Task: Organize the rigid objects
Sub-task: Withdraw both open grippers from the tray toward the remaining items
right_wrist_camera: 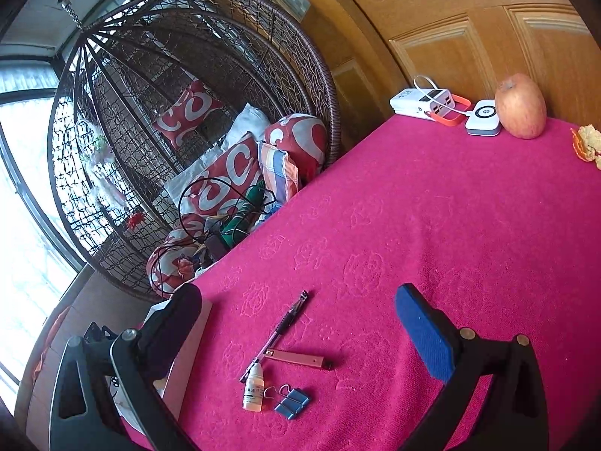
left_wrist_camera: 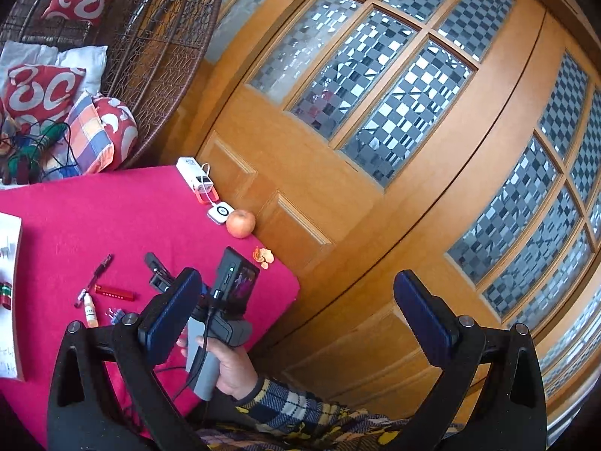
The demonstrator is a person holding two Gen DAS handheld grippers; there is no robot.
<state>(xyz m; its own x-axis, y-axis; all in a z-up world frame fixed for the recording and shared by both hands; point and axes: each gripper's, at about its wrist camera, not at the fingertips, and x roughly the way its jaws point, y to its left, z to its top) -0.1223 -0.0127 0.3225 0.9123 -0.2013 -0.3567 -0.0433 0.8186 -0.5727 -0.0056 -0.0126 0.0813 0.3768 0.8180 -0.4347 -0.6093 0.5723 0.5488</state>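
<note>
On the pink tablecloth (right_wrist_camera: 450, 225) lie a black pen (right_wrist_camera: 285, 323), a red bar-shaped item (right_wrist_camera: 300, 359), a small white dropper bottle (right_wrist_camera: 253, 389) and a blue binder clip (right_wrist_camera: 293, 404), all close together. My right gripper (right_wrist_camera: 300, 319) is open above them, holding nothing. My left gripper (left_wrist_camera: 296, 312) is open and empty, raised off the table's right edge, facing the wooden door. The left wrist view also shows the pen (left_wrist_camera: 99, 268), red bar (left_wrist_camera: 114, 293), bottle (left_wrist_camera: 90, 310) and the right gripper's handle (left_wrist_camera: 221, 323) in a hand.
A white box (right_wrist_camera: 188, 357) stands at the table's left edge. At the far side are a white power bank (right_wrist_camera: 424, 103), a small white charger (right_wrist_camera: 484, 116), an apple (right_wrist_camera: 520, 107) and orange peel (right_wrist_camera: 588, 143). A wicker hanging chair (right_wrist_camera: 188, 131) with cushions stands beyond.
</note>
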